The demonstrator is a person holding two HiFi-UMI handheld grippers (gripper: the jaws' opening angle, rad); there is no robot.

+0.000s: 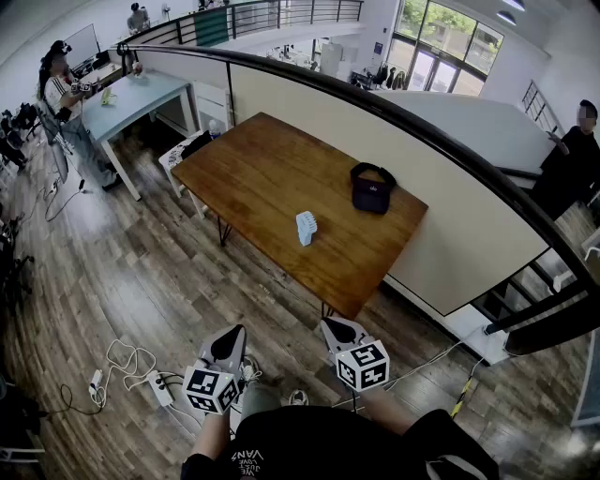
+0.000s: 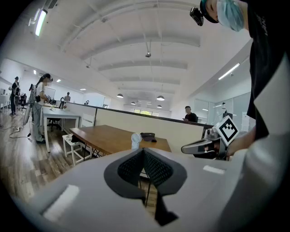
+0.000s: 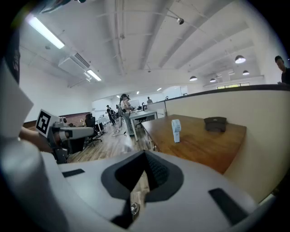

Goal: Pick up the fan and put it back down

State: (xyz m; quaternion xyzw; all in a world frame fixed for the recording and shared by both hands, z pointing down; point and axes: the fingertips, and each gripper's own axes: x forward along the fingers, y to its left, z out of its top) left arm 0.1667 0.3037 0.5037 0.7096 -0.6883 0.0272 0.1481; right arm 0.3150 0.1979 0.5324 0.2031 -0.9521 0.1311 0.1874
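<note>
Open-plan office on a mezzanine: wooden table [image 1: 272, 178], person [image 1: 58, 84] at a desk [image 1: 141, 98], office chairs [image 3: 90, 121], strip lights [image 3: 45, 32], railing [image 1: 309, 11].

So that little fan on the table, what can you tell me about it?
The fan is small and white, plastic by the look, with a round grilled head on a short stem. It stands upright, alone, near the middle of the wooden table, touching only the tabletop. A dark cap lies apart from it, nearer the wall. Whether it is running cannot be told.
</note>
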